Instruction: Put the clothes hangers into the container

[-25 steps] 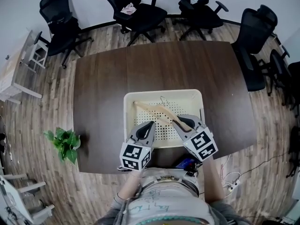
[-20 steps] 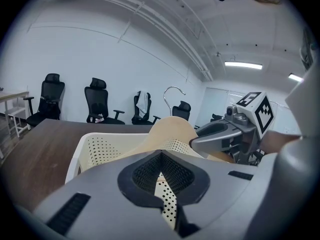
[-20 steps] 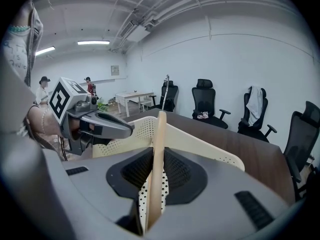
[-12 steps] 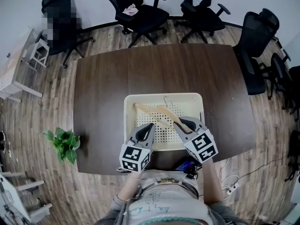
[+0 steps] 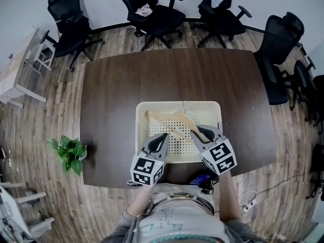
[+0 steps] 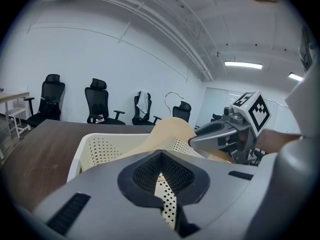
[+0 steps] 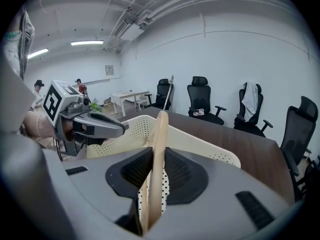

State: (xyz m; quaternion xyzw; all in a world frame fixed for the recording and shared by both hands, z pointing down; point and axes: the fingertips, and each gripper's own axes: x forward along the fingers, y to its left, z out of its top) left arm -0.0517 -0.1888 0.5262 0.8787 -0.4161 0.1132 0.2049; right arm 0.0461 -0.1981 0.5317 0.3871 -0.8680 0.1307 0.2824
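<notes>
Wooden hanger [image 5: 172, 120] is in the cream perforated container [image 5: 138, 130], running from the right hand-held gripper [image 5: 197, 132] ahead and to that gripper's left. Its near end sits between the jaws, which are opening but whose pads flank it closely on both sides. The left hand-held gripper [image 5: 162, 137] is just left of the right one at the same near rim. Its jaws meet at the tips with nothing between them.

Versus a second ago: both hand-held grippers are in about the same spot, and the metal hook [image 5: 187, 105] has shifted toward the right hand-held gripper's side of the container.

Only the right gripper view shows the hanger edge-on in the jaw slot; in the head view the gripper body covers that. The left gripper view shows the hanger's arch standing above the rim. Only the head view shows the container's place, ahead of both hand-held grippers on the dark surface [image 5: 111, 110].
</notes>
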